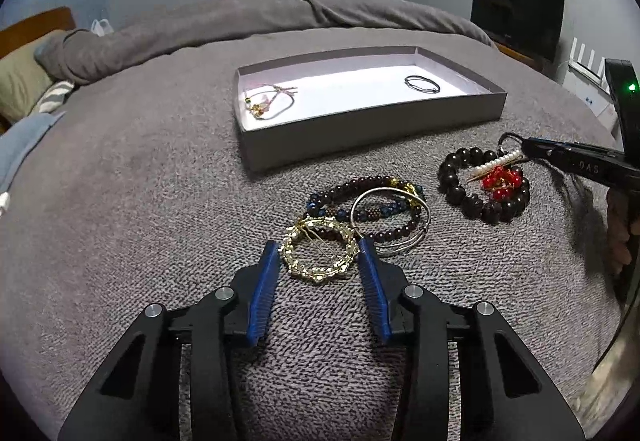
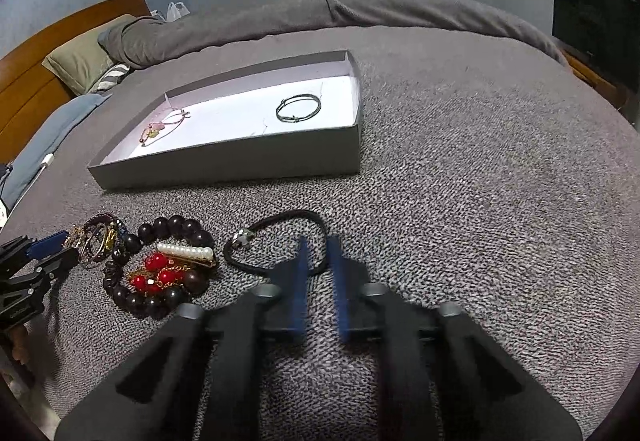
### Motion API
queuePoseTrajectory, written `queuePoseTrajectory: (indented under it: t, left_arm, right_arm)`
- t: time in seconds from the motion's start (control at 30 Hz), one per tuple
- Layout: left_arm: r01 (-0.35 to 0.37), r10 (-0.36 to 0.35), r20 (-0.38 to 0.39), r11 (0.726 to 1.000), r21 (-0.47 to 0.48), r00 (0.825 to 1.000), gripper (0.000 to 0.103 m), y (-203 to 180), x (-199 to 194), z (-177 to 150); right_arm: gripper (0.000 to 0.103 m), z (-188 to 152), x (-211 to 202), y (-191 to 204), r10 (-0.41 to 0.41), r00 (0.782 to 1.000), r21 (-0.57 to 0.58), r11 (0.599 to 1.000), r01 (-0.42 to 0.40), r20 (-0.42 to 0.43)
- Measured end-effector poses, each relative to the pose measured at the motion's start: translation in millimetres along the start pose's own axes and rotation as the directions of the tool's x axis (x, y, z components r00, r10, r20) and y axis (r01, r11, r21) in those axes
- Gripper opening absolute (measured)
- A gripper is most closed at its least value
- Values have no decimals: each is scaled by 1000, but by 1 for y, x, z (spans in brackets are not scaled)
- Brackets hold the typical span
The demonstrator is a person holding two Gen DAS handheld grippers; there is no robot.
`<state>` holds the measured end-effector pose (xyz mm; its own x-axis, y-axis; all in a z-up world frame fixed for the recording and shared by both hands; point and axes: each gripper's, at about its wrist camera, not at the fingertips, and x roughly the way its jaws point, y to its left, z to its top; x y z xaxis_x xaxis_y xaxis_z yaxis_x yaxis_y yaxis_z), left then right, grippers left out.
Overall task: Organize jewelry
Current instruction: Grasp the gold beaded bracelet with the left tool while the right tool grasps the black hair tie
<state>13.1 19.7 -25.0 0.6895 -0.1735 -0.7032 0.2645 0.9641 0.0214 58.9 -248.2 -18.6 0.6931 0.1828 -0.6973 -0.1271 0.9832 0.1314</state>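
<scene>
A grey box [image 1: 360, 137] with a white floor lies on the bed and holds a pink cord bracelet [image 1: 270, 103] and a thin black bracelet [image 1: 422, 84]. My left gripper [image 1: 320, 253] is open, its blue pads either side of a gold ring-shaped hair clip [image 1: 318, 257]. Behind it lie beaded bracelets and a silver bangle [image 1: 390, 219]. My right gripper [image 2: 319, 245] is narrowly open around the right side of a black cord bracelet [image 2: 276, 245]; I cannot tell if it grips. A dark bead bracelet [image 2: 156, 269] with red beads and a pearl pin lies left.
The grey blanket [image 1: 140, 181] covers the bed. Pillows [image 2: 84, 61] and a wooden headboard are at far left. A dark screen [image 1: 516, 13] stands at far right. A shelf with clothes hangs on the back wall.
</scene>
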Motion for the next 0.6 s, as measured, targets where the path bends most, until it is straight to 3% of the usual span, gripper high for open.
queuePoseTrajectory:
  t: [0.27,0.6]
  left_arm:
    - [-27,27,53,1000,2,998,43,3,-12,4]
    - [-69,70,121,998,-15,990,43,10,-29,30]
  right_arm:
    - [3,3,-24,-1,-15,995,-6,1000,16,103]
    - [3,27,-52,0,-83,968,-31,995,93,236]
